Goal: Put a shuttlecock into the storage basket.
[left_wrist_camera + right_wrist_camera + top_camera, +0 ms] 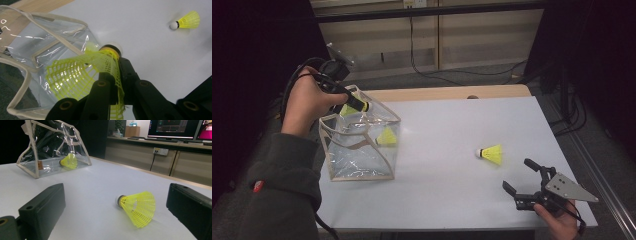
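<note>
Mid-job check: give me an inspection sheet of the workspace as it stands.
Surface: white table, wooden strip at far edge.
Job's things: clear bag standing open, one yellow shuttlecock inside; another loose shuttlecock lying on its side.
Clutter: nothing seen.
Grippers: left gripper over the bag's mouth, shut on a held shuttlecock; right gripper open, short of the loose one.
Cables: black cable on the floor beyond.
Surroundings: cabinets, lit monitors.

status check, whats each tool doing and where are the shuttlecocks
Left tool shut on a yellow shuttlecock over the clear bag. Right tool open, near the loose shuttlecock on the table. Another shuttlecock in bag. Nothing blocking.
</note>
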`<state>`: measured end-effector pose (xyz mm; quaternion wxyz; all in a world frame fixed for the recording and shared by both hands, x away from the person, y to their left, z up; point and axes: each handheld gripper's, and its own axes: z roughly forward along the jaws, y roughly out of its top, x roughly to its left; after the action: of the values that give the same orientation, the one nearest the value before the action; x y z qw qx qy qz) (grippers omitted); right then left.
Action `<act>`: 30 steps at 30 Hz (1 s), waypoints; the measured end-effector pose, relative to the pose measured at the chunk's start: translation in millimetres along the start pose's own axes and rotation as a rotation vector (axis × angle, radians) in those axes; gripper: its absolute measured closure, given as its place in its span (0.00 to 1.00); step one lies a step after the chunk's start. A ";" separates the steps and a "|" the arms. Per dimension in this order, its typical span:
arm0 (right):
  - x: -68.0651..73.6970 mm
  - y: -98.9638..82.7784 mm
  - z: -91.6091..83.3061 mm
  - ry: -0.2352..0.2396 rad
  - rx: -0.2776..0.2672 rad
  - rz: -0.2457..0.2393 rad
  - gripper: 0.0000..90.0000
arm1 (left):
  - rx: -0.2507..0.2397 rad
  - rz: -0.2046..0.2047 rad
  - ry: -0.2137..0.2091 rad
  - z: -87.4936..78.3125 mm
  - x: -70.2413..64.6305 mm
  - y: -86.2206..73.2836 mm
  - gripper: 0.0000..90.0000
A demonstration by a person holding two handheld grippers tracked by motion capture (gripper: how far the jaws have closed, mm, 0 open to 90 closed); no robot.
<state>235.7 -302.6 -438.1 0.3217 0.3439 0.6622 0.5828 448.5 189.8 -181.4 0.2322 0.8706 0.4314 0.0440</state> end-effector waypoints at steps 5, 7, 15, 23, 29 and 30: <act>0.3 0.1 0.1 -0.001 0.001 0.000 0.02 | -0.005 -0.007 0.005 -2.8 1.1 -1.6 0.97; 0.5 0.2 0.2 -0.002 -0.001 0.001 0.02 | -0.005 -0.008 0.004 -3.7 1.6 -2.4 0.97; 0.6 0.2 0.1 -0.003 0.000 -0.001 0.02 | -0.008 -0.013 0.013 -7.0 5.2 -5.0 0.97; 0.6 0.2 0.1 -0.002 -0.002 -0.001 0.02 | -0.007 -0.028 0.024 -9.0 10.9 -8.2 0.97; 0.4 0.3 0.1 -0.003 -0.003 -0.002 0.02 | -0.002 -0.026 0.032 -8.8 14.9 -10.3 0.96; 0.5 0.3 0.1 -0.002 -0.002 -0.001 0.02 | -0.003 -0.026 0.034 -8.9 15.3 -10.6 0.97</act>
<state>235.5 -302.1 -437.8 0.3229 0.3438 0.6615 0.5831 447.8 210.4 -180.0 0.2266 0.8637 0.4466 0.0566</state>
